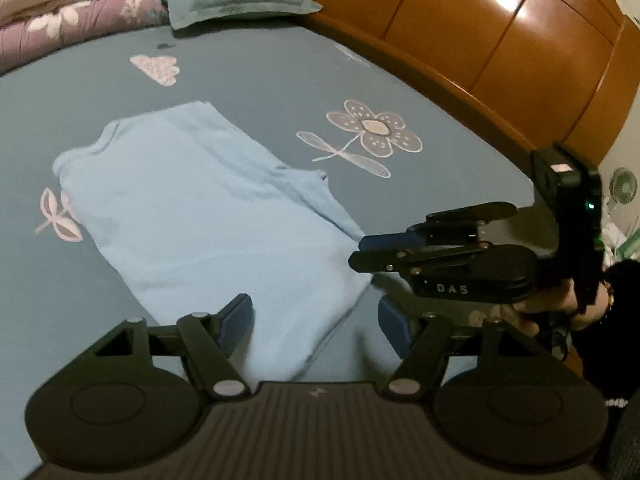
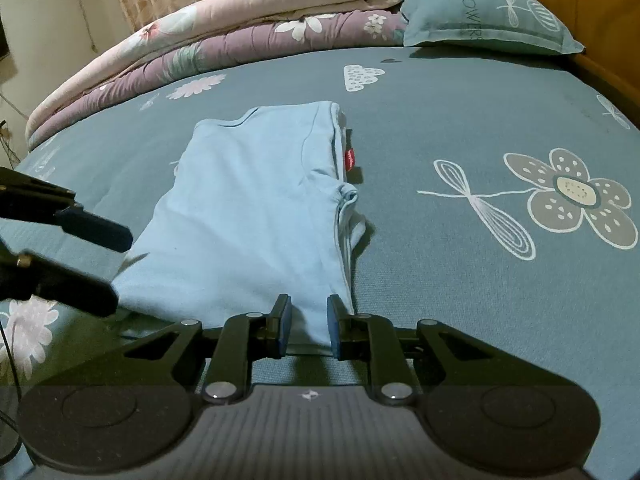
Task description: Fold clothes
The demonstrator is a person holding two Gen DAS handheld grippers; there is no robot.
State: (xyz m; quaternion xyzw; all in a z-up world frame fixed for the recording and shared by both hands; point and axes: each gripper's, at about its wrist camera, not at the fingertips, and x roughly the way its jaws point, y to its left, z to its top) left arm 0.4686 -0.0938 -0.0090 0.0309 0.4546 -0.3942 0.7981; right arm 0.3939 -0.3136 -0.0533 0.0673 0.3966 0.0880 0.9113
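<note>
Left gripper [image 1: 316, 328]: jaws stood wide apart over the near hem of the light blue shirt [image 1: 208, 208]; nothing is clamped between them. Right gripper [image 2: 307, 326]: jaws drawn narrow, with the shirt's near right corner seen between the pads; whether the cloth is actually pinched cannot be told.

The shirt is laid lengthwise on the teal bedsheet [image 2: 460, 120], sides already folded in, collar at the far end.

Risk, as judged: if the hem is lifted by one corner only, the tucked sleeve layers could be dragged askew and the fold undone. A shallow bite could also let the corner slip.

A red label [image 2: 349, 159] at the shirt's right edge is shown only in the right wrist view. The wooden headboard [image 1: 500, 40] and the person's hand [image 1: 560, 308] are shown only in the left view. Farthest back, a pillow [image 2: 488, 12] and folded quilts [image 2: 240, 32] are seen.
</note>
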